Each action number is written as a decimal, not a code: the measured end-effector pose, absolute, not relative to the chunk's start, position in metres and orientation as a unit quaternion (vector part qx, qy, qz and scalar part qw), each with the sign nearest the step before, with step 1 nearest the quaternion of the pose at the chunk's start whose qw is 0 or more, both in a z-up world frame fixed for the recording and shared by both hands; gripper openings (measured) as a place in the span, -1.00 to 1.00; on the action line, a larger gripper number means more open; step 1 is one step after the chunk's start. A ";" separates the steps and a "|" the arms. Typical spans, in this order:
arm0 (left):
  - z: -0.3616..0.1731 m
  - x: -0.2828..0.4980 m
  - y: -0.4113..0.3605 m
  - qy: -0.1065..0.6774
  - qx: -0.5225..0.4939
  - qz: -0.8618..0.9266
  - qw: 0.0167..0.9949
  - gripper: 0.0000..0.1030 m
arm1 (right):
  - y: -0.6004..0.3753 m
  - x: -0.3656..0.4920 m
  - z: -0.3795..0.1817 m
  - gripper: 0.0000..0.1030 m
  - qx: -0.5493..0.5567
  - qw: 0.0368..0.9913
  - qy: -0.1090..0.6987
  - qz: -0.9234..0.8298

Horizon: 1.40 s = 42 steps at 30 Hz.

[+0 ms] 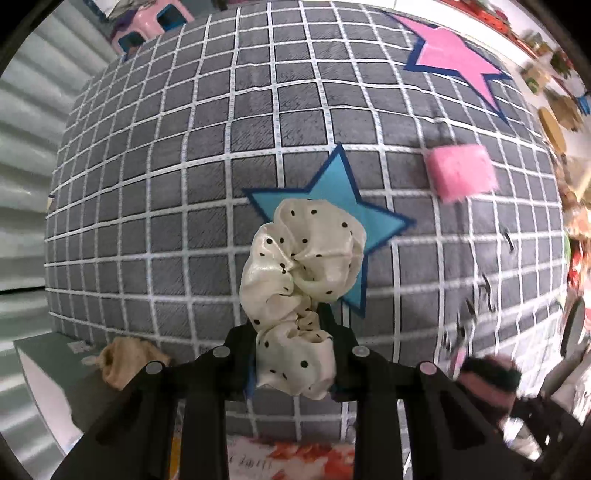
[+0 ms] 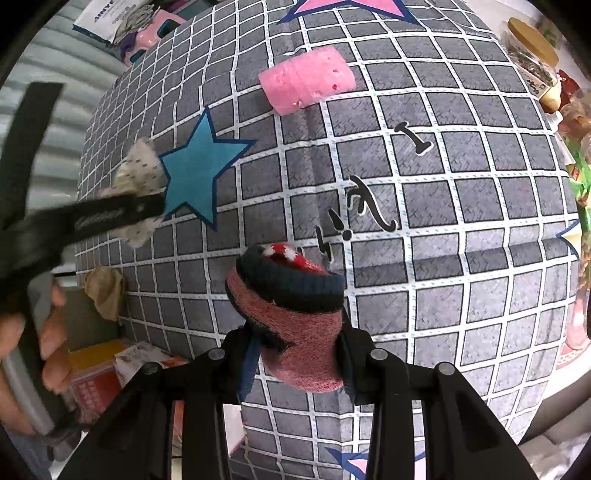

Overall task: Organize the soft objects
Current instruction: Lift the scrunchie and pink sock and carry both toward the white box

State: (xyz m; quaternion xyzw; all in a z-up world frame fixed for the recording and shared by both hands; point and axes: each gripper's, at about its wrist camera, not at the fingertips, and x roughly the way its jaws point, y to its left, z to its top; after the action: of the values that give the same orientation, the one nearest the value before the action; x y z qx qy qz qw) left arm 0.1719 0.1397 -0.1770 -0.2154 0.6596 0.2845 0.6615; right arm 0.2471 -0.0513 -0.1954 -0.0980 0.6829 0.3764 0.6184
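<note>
My left gripper [image 1: 293, 354] is shut on a cream satin scrunchie with black dots [image 1: 299, 269], which hangs above the blue star on the grey checked cloth [image 1: 166, 184]. The right wrist view shows that same gripper [image 2: 147, 206] blurred at the left, with the scrunchie [image 2: 142, 170] in it. My right gripper [image 2: 299, 354] is shut on a rolled red sock with a dark navy cuff [image 2: 291, 306], held over the cloth [image 2: 461, 277]. A pink sponge [image 1: 460, 171] lies on the cloth to the right of the star, and the same sponge [image 2: 306, 79] lies far ahead of the sock.
A tan cloth [image 1: 123, 360] lies in a grey box [image 1: 48, 369] at the cloth's left edge. A pink stool [image 1: 155, 22] stands beyond the far edge. A hand [image 2: 48, 332] grips the left tool. Jars and clutter [image 2: 535, 55] line the right side.
</note>
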 end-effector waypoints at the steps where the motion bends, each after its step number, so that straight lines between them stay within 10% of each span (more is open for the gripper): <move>1: -0.171 0.166 0.135 0.658 -0.212 0.282 0.665 -0.41 | -0.052 0.244 -0.195 -0.25 -0.099 0.619 0.682 0.376; 42: -0.067 0.007 0.082 0.605 -0.193 0.262 0.726 -0.41 | -0.033 0.122 -0.106 -0.25 -0.150 0.639 0.626 0.421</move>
State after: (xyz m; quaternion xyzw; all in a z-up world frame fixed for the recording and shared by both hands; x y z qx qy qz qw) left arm 0.0065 0.0818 -0.0674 -0.1927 0.6054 0.2624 0.7263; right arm 0.1223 -0.0332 -0.1057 -0.1503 0.6260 0.4211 0.6389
